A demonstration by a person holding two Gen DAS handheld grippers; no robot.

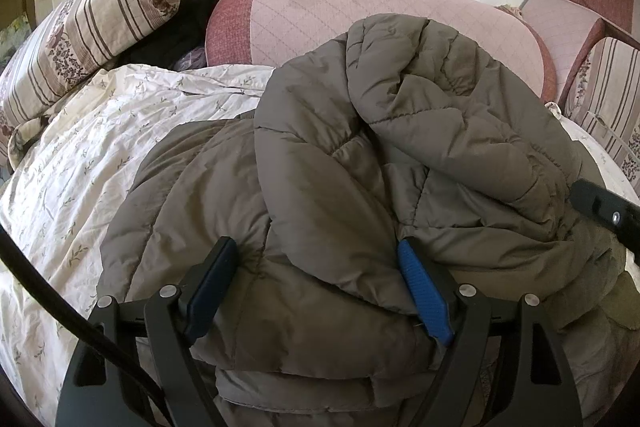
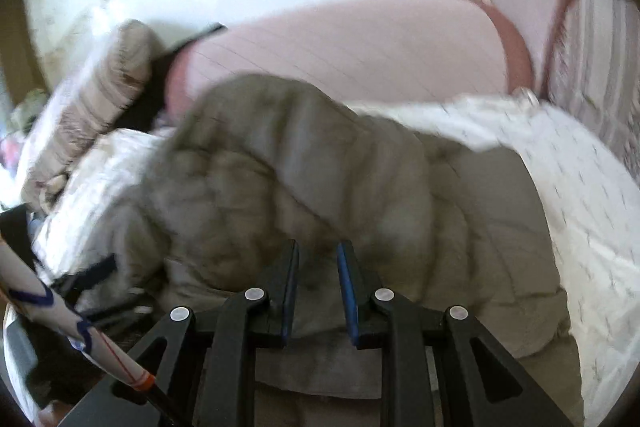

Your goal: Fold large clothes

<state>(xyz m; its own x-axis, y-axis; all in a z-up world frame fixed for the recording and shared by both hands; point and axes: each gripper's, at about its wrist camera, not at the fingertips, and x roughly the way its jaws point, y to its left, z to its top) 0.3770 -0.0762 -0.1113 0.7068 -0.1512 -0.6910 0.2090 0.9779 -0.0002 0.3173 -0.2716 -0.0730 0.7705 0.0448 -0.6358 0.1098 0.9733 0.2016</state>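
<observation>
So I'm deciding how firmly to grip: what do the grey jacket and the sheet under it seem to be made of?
The grey jacket looks like a padded, quilted synthetic shell, probably nylon or polyester: stitched puffy channels and a faint sheen. The sheet looks like thin matte woven cotton or a blend: fine creases and a small printed sprig pattern.

In the left wrist view, the quilted jacket (image 1: 360,167) lies bunched on the bedsheet (image 1: 80,155), filling the centre and right of the frame. A bolster pillow (image 1: 92,23) lies at upper left. The padded backrest (image 1: 360,15) runs behind the jacket, across the top. A chair (image 1: 592,15) stands at upper right.
</observation>
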